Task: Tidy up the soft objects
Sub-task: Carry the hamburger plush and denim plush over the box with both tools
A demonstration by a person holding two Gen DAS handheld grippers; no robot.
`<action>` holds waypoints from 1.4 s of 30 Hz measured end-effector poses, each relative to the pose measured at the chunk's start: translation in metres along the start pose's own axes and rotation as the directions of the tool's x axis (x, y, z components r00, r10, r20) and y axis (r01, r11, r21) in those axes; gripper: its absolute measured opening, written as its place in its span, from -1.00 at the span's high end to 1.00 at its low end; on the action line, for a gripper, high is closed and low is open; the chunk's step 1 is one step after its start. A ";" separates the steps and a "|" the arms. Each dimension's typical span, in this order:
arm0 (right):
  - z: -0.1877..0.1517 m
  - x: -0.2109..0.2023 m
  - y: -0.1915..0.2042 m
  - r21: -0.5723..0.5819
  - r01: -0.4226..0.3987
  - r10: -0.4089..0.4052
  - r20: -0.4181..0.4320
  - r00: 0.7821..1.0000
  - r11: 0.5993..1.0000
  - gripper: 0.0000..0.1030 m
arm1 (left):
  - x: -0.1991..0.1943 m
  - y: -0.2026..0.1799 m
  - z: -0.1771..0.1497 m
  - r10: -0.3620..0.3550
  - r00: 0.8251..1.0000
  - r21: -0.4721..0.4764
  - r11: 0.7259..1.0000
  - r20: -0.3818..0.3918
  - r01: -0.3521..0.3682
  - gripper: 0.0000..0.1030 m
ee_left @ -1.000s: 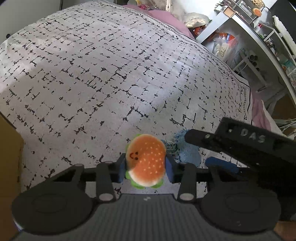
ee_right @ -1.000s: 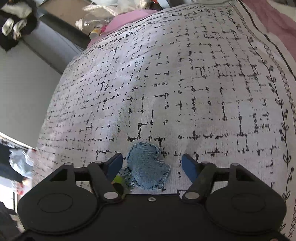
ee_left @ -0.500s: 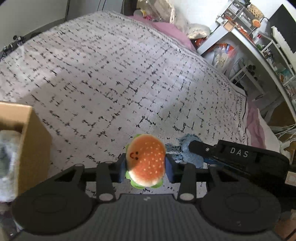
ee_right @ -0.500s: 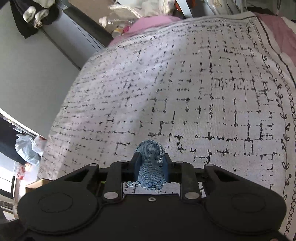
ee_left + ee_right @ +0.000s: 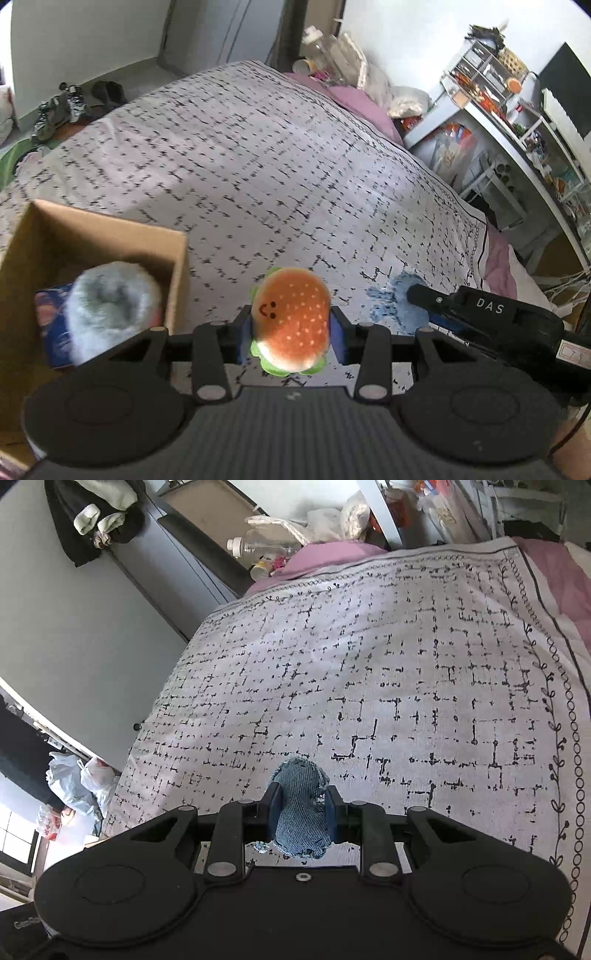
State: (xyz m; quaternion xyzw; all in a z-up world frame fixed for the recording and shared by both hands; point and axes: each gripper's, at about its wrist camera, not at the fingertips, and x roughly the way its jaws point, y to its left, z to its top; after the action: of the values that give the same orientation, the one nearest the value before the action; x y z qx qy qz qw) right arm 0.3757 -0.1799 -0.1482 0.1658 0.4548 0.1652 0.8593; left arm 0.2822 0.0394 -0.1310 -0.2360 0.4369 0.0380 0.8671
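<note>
My left gripper (image 5: 291, 332) is shut on a plush hamburger (image 5: 291, 319) with a smiling face, held above the bed. A cardboard box (image 5: 110, 236) stands to its left and holds a fluffy grey-white soft toy (image 5: 110, 306) on a blue item. My right gripper (image 5: 302, 808) is shut on a blue denim soft piece (image 5: 301, 812) and holds it above the bedspread. In the left wrist view the right gripper (image 5: 480, 314) shows at the right, with the denim piece (image 5: 397, 306) at its tip.
The bed has a white spread with a black broken-grid pattern (image 5: 406, 672). A pink pillow (image 5: 354, 99) lies at the head. Cluttered white shelves (image 5: 498, 110) stand to the right of the bed. Shoes (image 5: 74, 99) lie on the floor at far left.
My right gripper closed on the denim piece and lifted it. Both grippers rose and drew back; the cardboard box came into the left wrist view.
</note>
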 end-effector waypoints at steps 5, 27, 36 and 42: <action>-0.008 -0.017 0.019 -0.032 -0.001 0.002 0.030 1.000 1.000 0.51 | -0.023 0.020 -0.001 0.011 1.000 -0.031 0.999 0.016 -0.010 0.20; -0.051 -0.046 0.126 -0.216 -0.080 0.090 0.033 0.995 0.973 0.51 | -0.085 0.121 -0.007 0.058 0.998 -0.122 0.991 0.024 -0.055 0.19; -0.069 -0.038 0.155 -0.266 -0.084 0.089 0.006 0.996 0.960 0.51 | -0.079 0.151 -0.013 0.048 0.999 -0.161 0.986 -0.020 -0.051 0.19; -0.080 -0.028 0.170 -0.291 -0.083 0.080 -0.023 0.997 0.953 0.51 | -0.066 0.169 -0.015 0.077 0.994 -0.191 0.978 -0.071 -0.089 0.11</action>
State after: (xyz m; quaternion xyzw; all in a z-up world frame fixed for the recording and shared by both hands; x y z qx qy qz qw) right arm 0.2712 -0.0306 -0.0962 0.0550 0.4231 0.2666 0.8642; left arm 0.1845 0.1915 -0.1509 -0.3017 0.4680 0.1091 0.8234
